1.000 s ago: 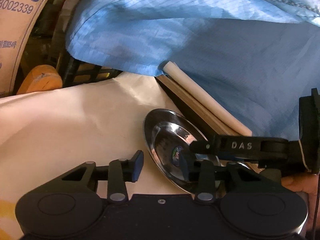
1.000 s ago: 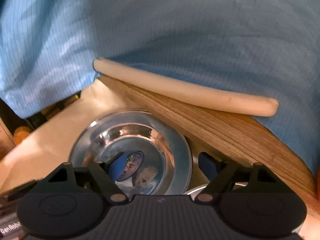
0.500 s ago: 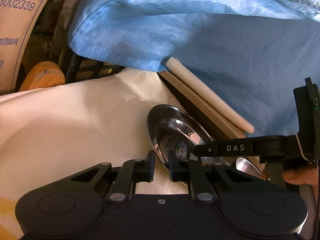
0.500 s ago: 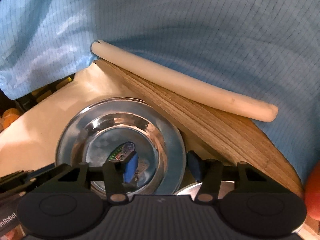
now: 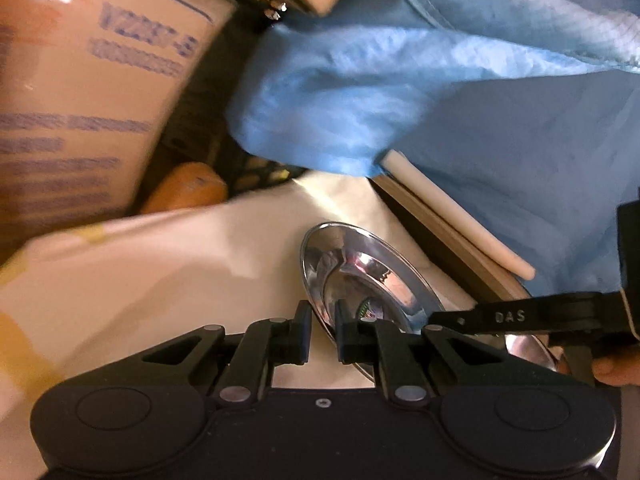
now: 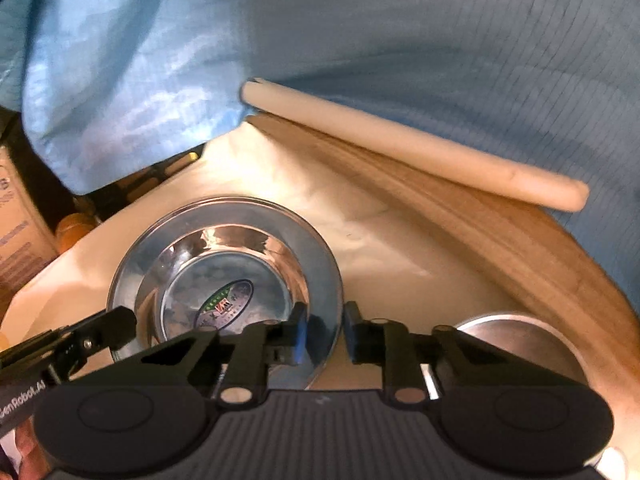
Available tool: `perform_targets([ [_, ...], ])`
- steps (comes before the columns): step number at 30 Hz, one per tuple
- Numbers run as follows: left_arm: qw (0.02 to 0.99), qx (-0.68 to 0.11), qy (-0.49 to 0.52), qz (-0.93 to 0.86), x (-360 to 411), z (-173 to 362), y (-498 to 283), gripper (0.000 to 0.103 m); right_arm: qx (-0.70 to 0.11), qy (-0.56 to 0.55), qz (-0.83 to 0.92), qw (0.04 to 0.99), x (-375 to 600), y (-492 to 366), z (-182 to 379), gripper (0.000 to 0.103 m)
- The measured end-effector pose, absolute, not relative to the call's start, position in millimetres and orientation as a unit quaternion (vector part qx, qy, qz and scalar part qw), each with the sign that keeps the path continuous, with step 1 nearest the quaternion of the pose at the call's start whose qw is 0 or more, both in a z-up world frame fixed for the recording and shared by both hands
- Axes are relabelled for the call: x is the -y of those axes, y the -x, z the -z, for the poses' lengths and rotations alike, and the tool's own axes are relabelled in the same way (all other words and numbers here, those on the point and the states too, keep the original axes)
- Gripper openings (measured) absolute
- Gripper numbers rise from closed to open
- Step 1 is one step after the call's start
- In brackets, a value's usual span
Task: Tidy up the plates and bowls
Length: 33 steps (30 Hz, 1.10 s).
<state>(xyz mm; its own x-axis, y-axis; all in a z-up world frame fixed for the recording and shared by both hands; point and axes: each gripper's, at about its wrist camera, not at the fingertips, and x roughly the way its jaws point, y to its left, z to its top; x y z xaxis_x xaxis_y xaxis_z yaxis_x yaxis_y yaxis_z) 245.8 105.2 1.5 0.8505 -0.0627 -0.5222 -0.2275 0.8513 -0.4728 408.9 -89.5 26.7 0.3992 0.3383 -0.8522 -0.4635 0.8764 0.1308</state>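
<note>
Steel bowl [image 6: 224,276]: on the white sheet [image 5: 160,272] covering the bench, near the wooden edge [image 6: 500,240]; sticker inside.
Left tongs [image 5: 323,330]: pressed nearly together, pinching the bowl's near rim; one finger inside, one outside.
Right tongs [image 6: 325,334]: jaws have just been closing; now pinching the bowl's rim on its right side.
Second steel vessel [image 6: 520,340]: just right of the right tongs, partly hidden.
White rod [image 6: 412,144]: along the bench edge, against blue fabric [image 6: 400,32].
</note>
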Motion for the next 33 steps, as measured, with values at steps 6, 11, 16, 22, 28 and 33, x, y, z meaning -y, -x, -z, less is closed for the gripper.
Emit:
perform_targets([
  [6, 0.929, -0.254, 0.259, -0.069, -110, -5, -228, 0.012, -0.47, 0.007, -0.258, 0.844, 102, -388, -26, 0.015],
  [11, 0.937, -0.239, 0.244, -0.068, -108, -16, -210, 0.012, -0.452, -0.021, -0.264, 0.852, 115, -365, -37, 0.015],
  [16, 0.943, -0.23, 0.235, -0.049, -96, -30, -198, 0.012, -0.434, -0.032, -0.259, 0.862, 137, -344, -55, 0.015],
  [22, 0.947, -0.226, 0.228, -0.022, -75, -42, -183, 0.012, -0.421, -0.034, -0.247, 0.872, 166, -318, -71, 0.015],
  [28, 0.947, -0.234, 0.219, 0.003, -51, -45, -161, 0.013, -0.415, -0.047, -0.233, 0.878, 199, -286, -78, 0.015],
  [33, 0.948, -0.241, 0.205, 0.019, -31, -46, -144, 0.013, -0.414, -0.051, -0.217, 0.883, 221, -263, -81, 0.015],
])
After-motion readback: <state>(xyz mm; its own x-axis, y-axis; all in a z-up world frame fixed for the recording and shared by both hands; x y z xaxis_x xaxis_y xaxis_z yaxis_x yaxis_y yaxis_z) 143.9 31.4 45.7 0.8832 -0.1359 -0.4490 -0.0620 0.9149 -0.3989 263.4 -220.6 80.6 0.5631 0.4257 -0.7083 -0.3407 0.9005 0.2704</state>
